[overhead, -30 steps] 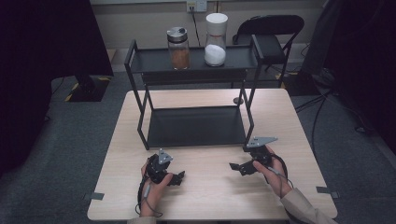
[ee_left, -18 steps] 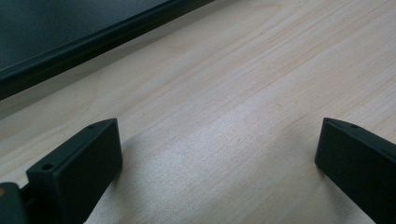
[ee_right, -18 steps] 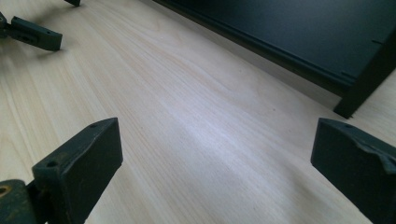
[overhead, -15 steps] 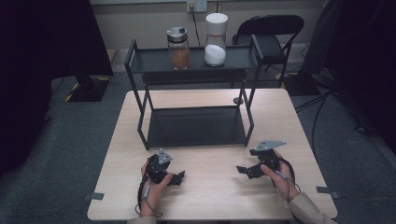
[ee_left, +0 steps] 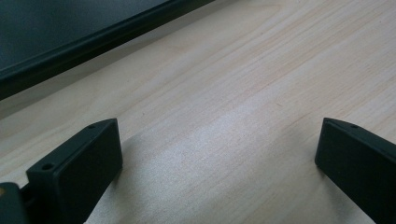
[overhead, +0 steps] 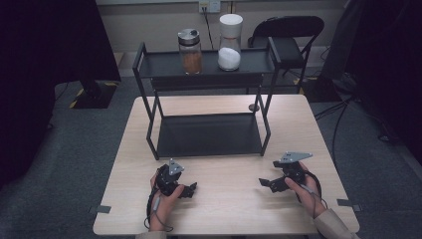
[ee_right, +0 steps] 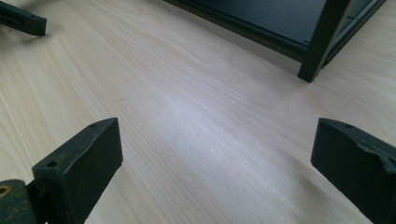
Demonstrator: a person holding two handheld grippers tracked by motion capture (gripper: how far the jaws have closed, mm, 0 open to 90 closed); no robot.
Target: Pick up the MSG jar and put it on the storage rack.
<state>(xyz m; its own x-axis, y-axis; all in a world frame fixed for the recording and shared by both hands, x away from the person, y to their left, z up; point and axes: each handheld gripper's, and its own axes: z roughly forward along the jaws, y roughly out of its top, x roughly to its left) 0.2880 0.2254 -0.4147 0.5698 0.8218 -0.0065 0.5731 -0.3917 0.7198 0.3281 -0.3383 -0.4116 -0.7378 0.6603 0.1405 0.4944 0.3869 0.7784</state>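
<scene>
A black two-tier metal rack (overhead: 209, 134) stands on the far half of the light wood table (overhead: 219, 204). On its top shelf sit a glass jar with brown contents (overhead: 190, 51) and a white-lidded jar with white contents (overhead: 229, 43). My left gripper (overhead: 191, 188) rests low on the table near the front left, held in a hand, open with bare wood between its jaws (ee_left: 217, 154). My right gripper (overhead: 263, 182) sits at the front right, also open over bare wood (ee_right: 215, 149). The rack's lower shelf edge (ee_left: 93, 37) and one rack leg (ee_right: 322, 42) lie just ahead of the grippers.
A black folding chair (overhead: 286, 35) stands behind the table at the right. Cables trail on the grey carpet at the right (overhead: 343, 114). A small dark round item (overhead: 254, 107) lies on the table behind the rack. Another jaw tip (ee_right: 21, 18) shows far left.
My right gripper has drifted slightly right and toward the table's front edge. The left gripper has stayed put.
</scene>
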